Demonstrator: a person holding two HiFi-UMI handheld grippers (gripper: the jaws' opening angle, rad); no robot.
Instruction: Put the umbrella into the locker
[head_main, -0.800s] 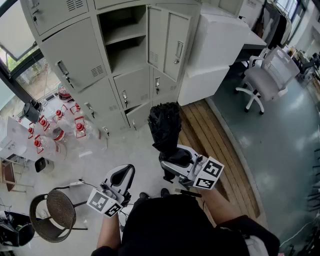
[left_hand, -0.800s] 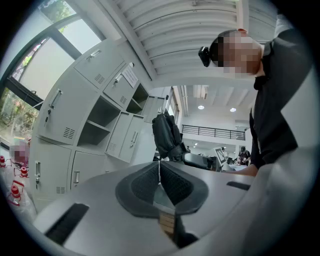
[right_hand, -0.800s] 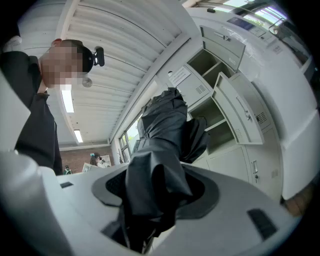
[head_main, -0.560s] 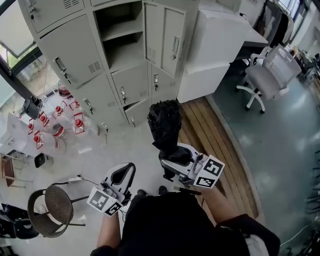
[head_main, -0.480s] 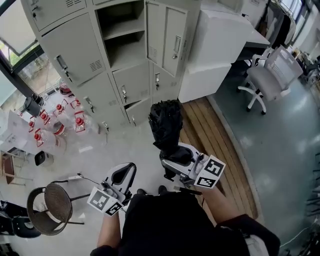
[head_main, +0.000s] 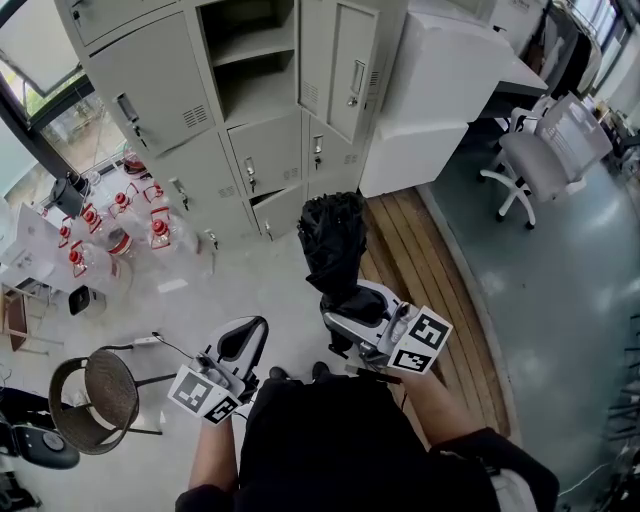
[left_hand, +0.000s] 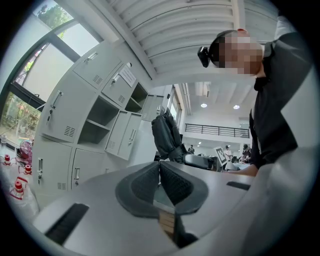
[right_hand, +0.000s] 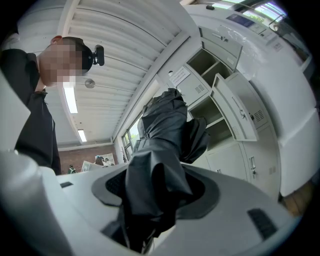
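Observation:
A folded black umbrella (head_main: 333, 245) points forward and a little up, and my right gripper (head_main: 352, 300) is shut on its lower part. In the right gripper view the umbrella (right_hand: 160, 150) fills the space between the pads of that gripper (right_hand: 155, 192). The grey locker bank stands ahead with one compartment (head_main: 255, 70) open, its door (head_main: 345, 65) swung to the right. The umbrella's tip is well short of it. My left gripper (head_main: 240, 340) hangs lower left, shut, with nothing between its pads (left_hand: 172, 182). The umbrella (left_hand: 165, 137) shows past it in the left gripper view.
Water jugs with red caps (head_main: 120, 235) crowd the floor left of the lockers. A round stool (head_main: 95, 400) stands at lower left. A white cabinet (head_main: 440, 90) adjoins the lockers on the right, with an office chair (head_main: 545, 155) beyond. A wooden floor strip (head_main: 420, 280) runs along the right.
The head view has drifted, so the lockers sit slightly higher and to the right. Both grippers and the umbrella keep the same pose.

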